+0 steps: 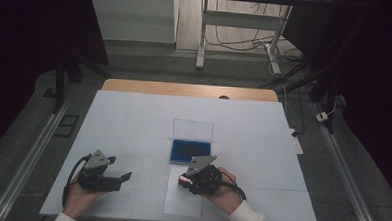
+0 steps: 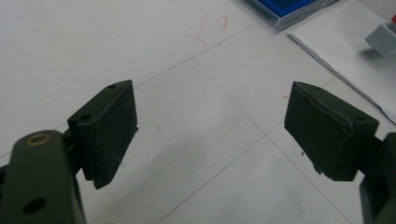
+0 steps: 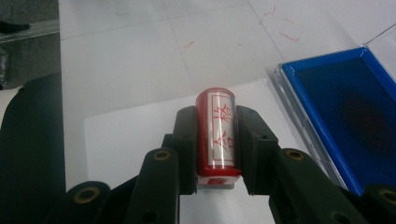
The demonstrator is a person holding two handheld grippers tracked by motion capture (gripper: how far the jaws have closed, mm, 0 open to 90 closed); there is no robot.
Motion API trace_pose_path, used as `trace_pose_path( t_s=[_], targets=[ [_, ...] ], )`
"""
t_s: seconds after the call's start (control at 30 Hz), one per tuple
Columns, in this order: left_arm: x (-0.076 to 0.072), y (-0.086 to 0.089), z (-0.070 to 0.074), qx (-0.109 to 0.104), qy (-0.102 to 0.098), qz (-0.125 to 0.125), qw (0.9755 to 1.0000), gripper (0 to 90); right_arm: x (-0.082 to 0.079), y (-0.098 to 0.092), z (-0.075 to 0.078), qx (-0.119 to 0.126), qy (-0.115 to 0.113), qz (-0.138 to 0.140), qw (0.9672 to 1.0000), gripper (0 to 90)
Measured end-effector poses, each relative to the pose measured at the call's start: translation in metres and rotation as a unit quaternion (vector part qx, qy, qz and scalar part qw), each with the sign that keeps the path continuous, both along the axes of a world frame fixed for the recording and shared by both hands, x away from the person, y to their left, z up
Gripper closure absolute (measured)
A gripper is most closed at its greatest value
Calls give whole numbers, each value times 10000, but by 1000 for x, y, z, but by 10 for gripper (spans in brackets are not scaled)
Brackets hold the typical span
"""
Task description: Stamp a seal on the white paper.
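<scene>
Red cylindrical stamp [image 3: 218, 133], apparently labelled with red characters, sits clamped in the right gripper [image 3: 217, 140].

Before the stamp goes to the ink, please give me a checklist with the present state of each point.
1. Right claw closed on the red stamp: ok.
2. Stamp straight between the pads: ok.
3. Ink pad lid open, blue surface uncovered: ok.
4. White paper sheet lying flat under the stamp: ok.
5. Left claw open, holding nothing, apart from the ink pad: ok.
6. Ink already on the stamp face: cannot tell.
</scene>
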State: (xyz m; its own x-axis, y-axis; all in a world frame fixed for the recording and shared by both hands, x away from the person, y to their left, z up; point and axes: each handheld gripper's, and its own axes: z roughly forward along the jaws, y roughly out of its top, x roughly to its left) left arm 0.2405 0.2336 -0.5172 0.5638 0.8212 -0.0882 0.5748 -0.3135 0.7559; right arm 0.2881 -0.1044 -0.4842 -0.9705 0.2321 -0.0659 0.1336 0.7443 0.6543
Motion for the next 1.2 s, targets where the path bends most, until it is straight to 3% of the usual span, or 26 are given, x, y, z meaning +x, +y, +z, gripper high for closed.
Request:
trace_pose_path(
  t_s=[1.2],
  targets=[
    [0, 0, 0, 32, -4, -9, 10000, 173, 5, 0, -11, -91, 32, -48, 9999, 702]
  ],
)
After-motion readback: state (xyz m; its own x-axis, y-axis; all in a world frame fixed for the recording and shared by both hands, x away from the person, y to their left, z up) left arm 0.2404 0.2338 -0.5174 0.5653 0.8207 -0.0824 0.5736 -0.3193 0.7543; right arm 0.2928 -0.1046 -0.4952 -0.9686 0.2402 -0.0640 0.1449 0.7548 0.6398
